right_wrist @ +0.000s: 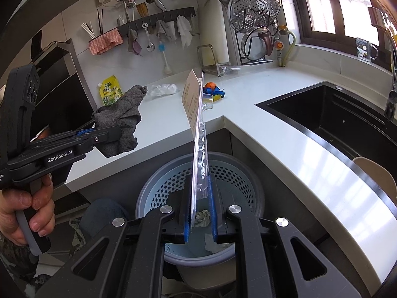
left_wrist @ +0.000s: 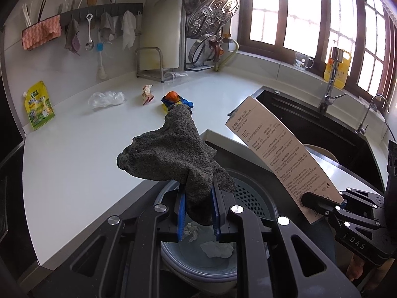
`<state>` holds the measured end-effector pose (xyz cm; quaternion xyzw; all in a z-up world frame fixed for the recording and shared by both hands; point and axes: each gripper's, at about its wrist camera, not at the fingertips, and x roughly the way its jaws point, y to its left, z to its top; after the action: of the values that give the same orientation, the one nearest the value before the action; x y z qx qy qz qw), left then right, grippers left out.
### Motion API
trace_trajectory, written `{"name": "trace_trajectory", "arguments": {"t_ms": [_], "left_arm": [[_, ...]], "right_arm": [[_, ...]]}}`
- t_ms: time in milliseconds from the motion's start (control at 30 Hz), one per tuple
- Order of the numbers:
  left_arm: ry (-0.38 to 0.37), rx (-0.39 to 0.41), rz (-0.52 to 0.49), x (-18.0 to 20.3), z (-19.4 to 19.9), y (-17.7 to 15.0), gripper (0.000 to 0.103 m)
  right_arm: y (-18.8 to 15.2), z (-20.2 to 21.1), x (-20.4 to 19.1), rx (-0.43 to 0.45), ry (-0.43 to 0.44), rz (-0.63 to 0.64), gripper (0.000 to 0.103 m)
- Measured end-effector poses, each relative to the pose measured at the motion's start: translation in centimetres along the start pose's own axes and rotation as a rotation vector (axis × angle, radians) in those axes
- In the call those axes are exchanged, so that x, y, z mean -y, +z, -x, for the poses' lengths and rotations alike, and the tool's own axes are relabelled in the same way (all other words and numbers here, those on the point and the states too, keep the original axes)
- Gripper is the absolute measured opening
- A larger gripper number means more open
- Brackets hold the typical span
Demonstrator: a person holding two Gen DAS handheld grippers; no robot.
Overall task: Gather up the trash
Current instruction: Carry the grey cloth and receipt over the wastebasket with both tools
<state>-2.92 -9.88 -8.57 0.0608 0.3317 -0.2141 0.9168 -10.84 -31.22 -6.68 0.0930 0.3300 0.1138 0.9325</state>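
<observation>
My left gripper is shut on a grey cloth and holds it above the round perforated bin by the counter's edge. My right gripper is shut on a flat blister package with a card back, held upright over the same bin. The package also shows in the left wrist view. Crumpled paper lies in the bin. On the counter lie a clear plastic bag, a small wrapper and an orange and blue piece of litter.
A yellow-green refill pouch leans on the wall at the left. A black sink with taps is at the right. Dish racks and hanging cloths line the back wall.
</observation>
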Motion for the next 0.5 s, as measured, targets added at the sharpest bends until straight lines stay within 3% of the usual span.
{"name": "trace_trajectory", "arguments": {"t_ms": [500], "left_arm": [[-0.017, -0.071, 0.001, 0.3, -2.4, -1.5, 0.018]], "right_arm": [[-1.6, -2.1, 0.8, -0.063, -0.004, -0.021, 0.012]]}}
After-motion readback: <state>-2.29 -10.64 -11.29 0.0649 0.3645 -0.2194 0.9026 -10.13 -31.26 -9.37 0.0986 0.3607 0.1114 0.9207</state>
